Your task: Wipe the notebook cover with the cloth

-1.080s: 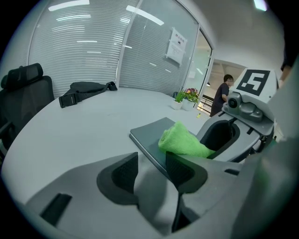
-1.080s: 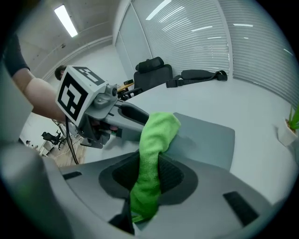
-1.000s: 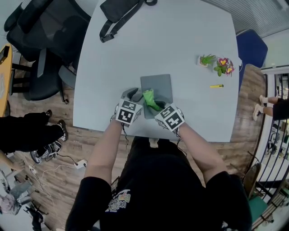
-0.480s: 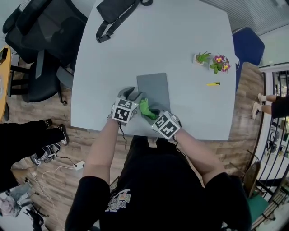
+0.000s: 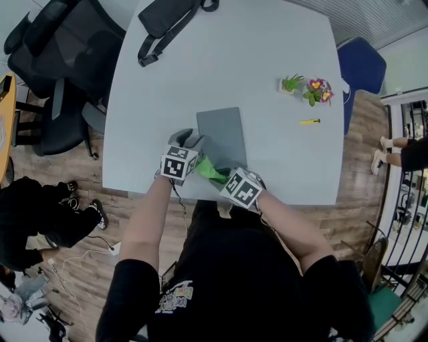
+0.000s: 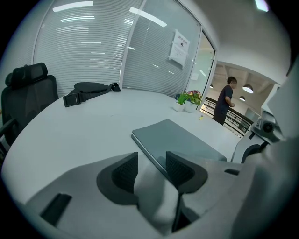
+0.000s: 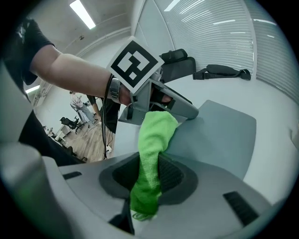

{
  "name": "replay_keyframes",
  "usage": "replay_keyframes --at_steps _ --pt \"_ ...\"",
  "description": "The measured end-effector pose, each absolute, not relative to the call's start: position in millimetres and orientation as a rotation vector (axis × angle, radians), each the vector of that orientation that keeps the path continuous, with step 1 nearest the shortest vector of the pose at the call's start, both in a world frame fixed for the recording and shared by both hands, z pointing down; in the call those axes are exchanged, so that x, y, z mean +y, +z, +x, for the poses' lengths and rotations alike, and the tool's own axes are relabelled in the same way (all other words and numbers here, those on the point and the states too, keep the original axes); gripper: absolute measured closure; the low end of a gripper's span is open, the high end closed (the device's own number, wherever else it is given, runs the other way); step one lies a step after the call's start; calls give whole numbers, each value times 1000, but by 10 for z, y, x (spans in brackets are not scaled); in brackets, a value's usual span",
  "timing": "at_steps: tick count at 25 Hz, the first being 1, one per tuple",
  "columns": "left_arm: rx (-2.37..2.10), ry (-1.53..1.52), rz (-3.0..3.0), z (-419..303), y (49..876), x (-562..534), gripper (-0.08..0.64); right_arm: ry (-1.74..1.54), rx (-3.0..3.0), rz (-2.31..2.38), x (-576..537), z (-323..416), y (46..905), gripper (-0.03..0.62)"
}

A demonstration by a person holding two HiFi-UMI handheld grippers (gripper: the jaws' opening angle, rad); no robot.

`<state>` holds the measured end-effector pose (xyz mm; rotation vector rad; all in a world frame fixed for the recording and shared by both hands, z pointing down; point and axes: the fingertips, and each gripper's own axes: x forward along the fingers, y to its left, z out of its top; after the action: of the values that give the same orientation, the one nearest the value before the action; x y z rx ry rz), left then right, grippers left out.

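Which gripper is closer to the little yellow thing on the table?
Right. The right gripper, pinching the green cloth, is at the notebook's near edge, on the yellow thing's side. The left gripper is at the notebook's left edge, farther away.

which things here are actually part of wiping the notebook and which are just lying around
In the job:
- grey notebook
- green cloth
- right gripper, clamped on the cloth
- left gripper, jaws apart at the notebook's near corner

Just lying about:
- black bag
- green potted plant
- flowering potted plant
- small yellow object
- black office chairs
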<state>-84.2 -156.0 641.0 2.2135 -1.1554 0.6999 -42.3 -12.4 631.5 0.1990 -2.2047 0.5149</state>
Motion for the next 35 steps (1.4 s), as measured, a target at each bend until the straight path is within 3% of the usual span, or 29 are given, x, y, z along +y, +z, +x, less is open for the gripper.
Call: replay_keyframes --at_steps 13,22,35 --pt "-1414 531 2287 -750 5626 -1256 374 602 -2371 339 -335 41 5916 483" --pt "-1637 379 2276 -556 4876 -859 414 538 -2560 421 -536 357 5242 483" --pt "-1823 251 2209 -443 4256 -77 552 520 -2719 407 -377 553 4654 483"
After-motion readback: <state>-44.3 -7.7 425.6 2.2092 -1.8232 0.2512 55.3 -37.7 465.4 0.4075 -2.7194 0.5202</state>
